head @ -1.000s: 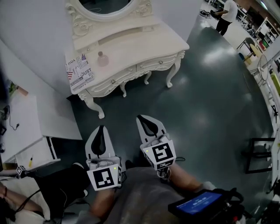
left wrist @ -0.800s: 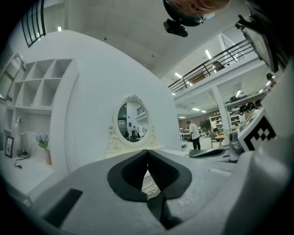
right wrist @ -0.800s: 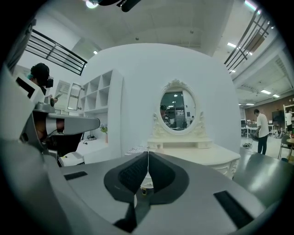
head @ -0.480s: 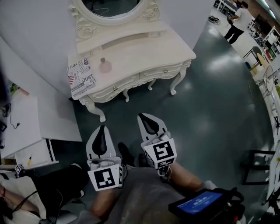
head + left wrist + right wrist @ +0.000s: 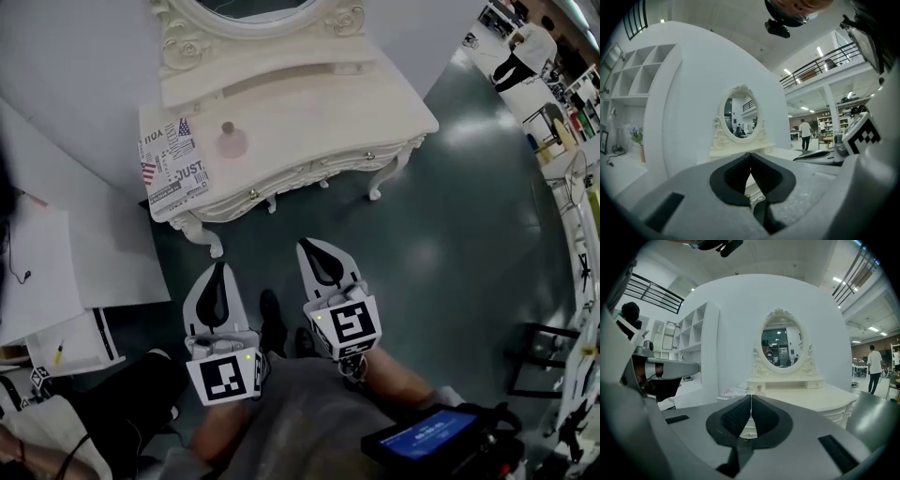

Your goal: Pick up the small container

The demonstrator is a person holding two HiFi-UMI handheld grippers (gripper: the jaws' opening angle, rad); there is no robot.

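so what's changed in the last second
The person has stepped nearer the dressing table; it and the small pink container look bigger and lower in the head view. Nothing taken or let go: left tongs and right tongs stay shut, empty, side by side.

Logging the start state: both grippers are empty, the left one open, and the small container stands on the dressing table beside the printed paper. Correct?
Not quite: the left gripper is shut, not open; the left gripper view shows its fingers meeting with nothing between. Otherwise right: both are empty, and the small container stands on the dressing table beside the printed paper.
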